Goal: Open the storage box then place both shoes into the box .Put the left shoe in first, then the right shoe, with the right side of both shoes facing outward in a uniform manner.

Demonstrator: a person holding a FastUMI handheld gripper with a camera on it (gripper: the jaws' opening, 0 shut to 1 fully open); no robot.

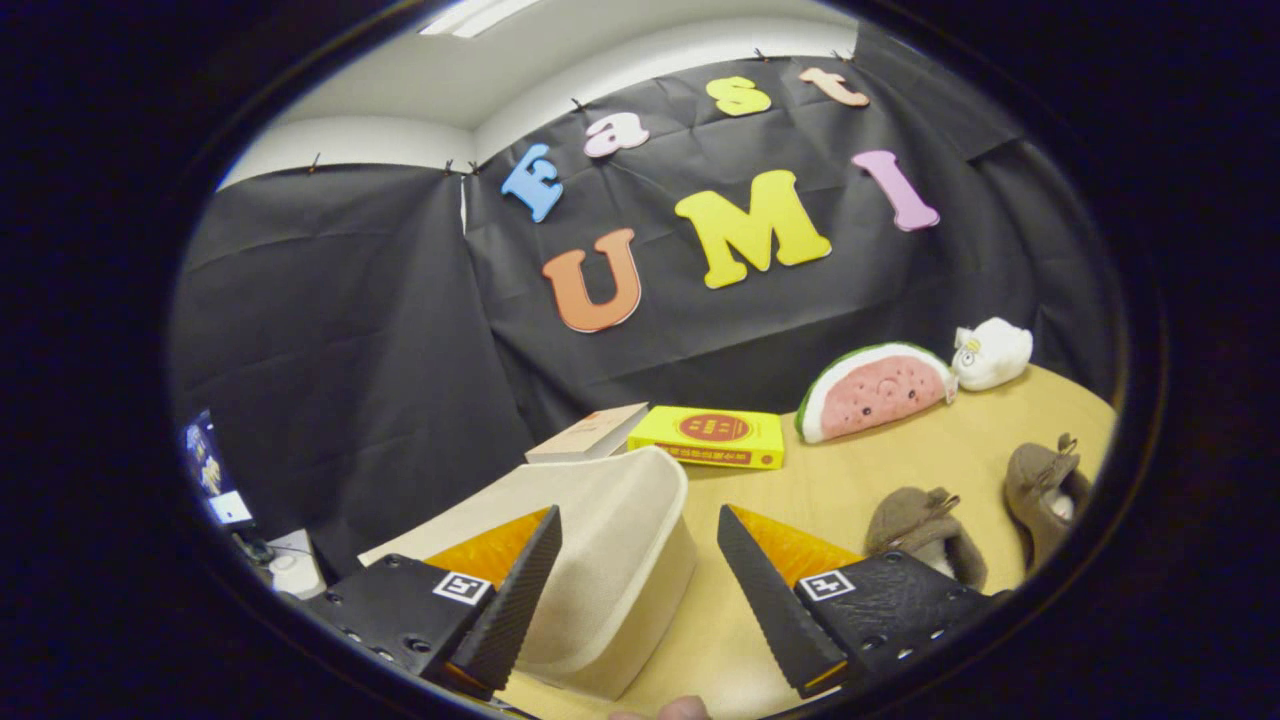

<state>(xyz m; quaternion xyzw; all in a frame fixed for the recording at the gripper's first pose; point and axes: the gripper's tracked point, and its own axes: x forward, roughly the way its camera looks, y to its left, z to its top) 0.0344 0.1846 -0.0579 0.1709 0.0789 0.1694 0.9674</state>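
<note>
Wooden table [900, 440]; storage box [610, 560] between open claw [640, 540]

On the table [900, 470], a yellow book [712, 436] lies at twelve o'clock, a pale book [588, 433] just beside it, watermelon plush [876, 390] and white plush [991, 352] at two o'clock.

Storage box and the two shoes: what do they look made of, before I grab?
Storage box, between the open gripper fingers: probably woven fabric over a stiff panel; matte cream, fine weave, lid closed. Shoes, beyond the right finger: look like soft brown suede or felt, matte and fuzzy, with pale, possibly fleecy, lining.
</note>
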